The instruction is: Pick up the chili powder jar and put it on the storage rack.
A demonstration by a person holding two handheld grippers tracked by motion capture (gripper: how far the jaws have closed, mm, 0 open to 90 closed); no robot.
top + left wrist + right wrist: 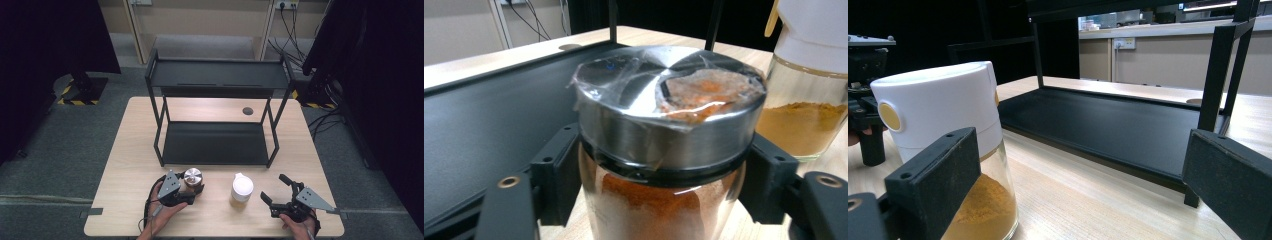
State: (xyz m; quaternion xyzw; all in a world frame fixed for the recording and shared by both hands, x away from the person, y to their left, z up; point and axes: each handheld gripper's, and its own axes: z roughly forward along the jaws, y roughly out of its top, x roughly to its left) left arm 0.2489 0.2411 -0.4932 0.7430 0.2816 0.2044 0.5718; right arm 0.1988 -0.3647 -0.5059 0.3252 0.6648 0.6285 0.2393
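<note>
Left gripper clamps the steel-lidded spice jar at lower centre; right gripper gapes beside the white-capped jar (black rack behind).

Black hand-held gripper, grey plate

High view: fixed above the near edge of the table, looking forward and down, far enough off to take in the whole rack, both jars and floor beyond. Left gripper view: low, at tabletop level, very near the steel-lidded jar, facing along its jaws toward the rack's lower shelf, with the white-capped jar at its right edge. Right gripper view: also low, looking across the table to the rack's lower shelf, white-capped jar close at left; all three views share that jar and shelf.
</note>
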